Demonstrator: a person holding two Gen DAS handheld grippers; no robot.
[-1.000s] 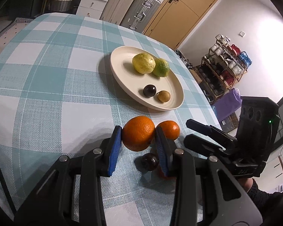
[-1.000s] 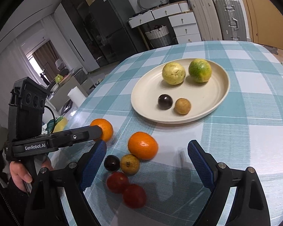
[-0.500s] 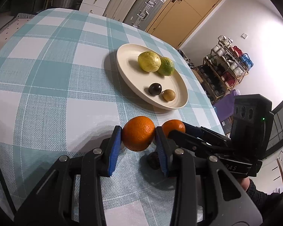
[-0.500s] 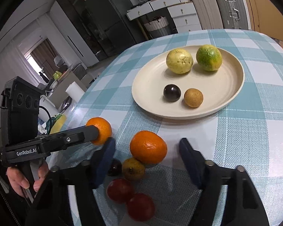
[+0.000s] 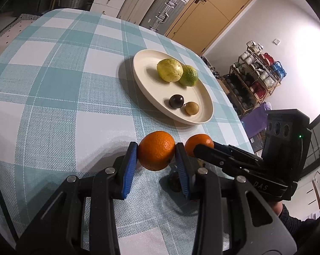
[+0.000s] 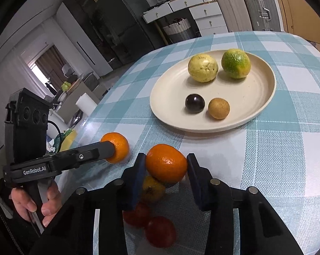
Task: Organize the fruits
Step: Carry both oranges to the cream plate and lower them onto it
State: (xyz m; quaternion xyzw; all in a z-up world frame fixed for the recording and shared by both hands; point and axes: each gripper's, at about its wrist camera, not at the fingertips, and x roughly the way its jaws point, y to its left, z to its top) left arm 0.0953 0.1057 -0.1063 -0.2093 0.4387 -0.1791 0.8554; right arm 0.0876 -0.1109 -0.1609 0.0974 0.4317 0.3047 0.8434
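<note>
oranges first: our left tongs (image 5: 156, 152) pinch one orange (image 5: 156, 150) between blue pads, at the near edge of the checked surface (image 5: 53, 97). our right tongs (image 6: 165, 165) bracket a second orange (image 6: 166, 163), jaws nearly closed on it; whether the pads touch it we cannot tell. just behind it sit a yellowish fruit (image 6: 151, 189) and two red fruits (image 6: 160, 231). further off, the cream plate (image 6: 264, 97) carries four fruits.

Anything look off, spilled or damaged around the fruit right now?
Nothing stands out. Four fruits sit upright on the plate; each tool has an orange between its pads, and the loose fruit looks intact.
</note>
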